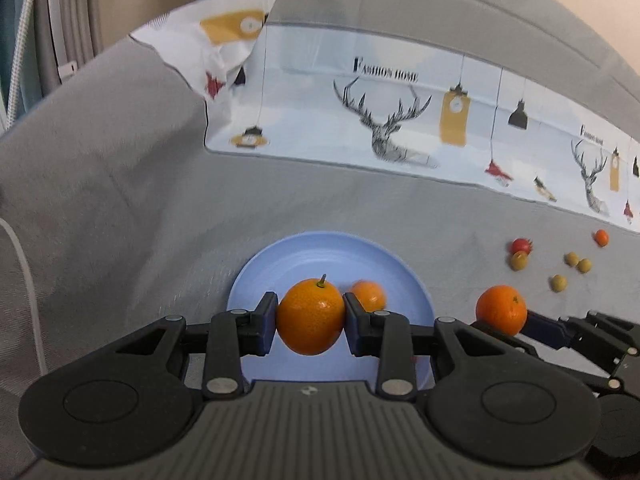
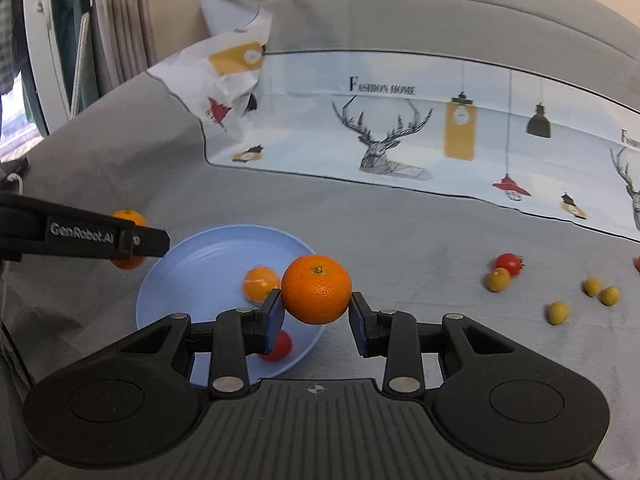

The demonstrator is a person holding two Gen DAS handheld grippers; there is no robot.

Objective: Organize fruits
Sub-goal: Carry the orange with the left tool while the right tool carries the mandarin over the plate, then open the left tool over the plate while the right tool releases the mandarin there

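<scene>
My left gripper [image 1: 310, 316] is shut on an orange with a short stem [image 1: 310, 322], held above a light blue plate [image 1: 280, 268]. A second orange [image 1: 368, 295] lies blurred on that plate. My right gripper [image 2: 317, 302] is shut on another orange [image 2: 317, 289], over the plate's [image 2: 200, 264] right rim. On the plate I also see an orange [image 2: 260, 283] and a red tomato [image 2: 282, 347], partly hidden by a finger. In the right wrist view the left gripper's finger [image 2: 148, 242] crosses its orange [image 2: 128, 218] at the left.
Loose on the grey fabric to the right lie a red tomato [image 2: 509, 263], several small green fruits [image 2: 557, 313] and a small orange one [image 1: 601, 237]. A deer-print cloth [image 2: 400, 140] covers the back. A white cable [image 1: 24, 276] runs at the left.
</scene>
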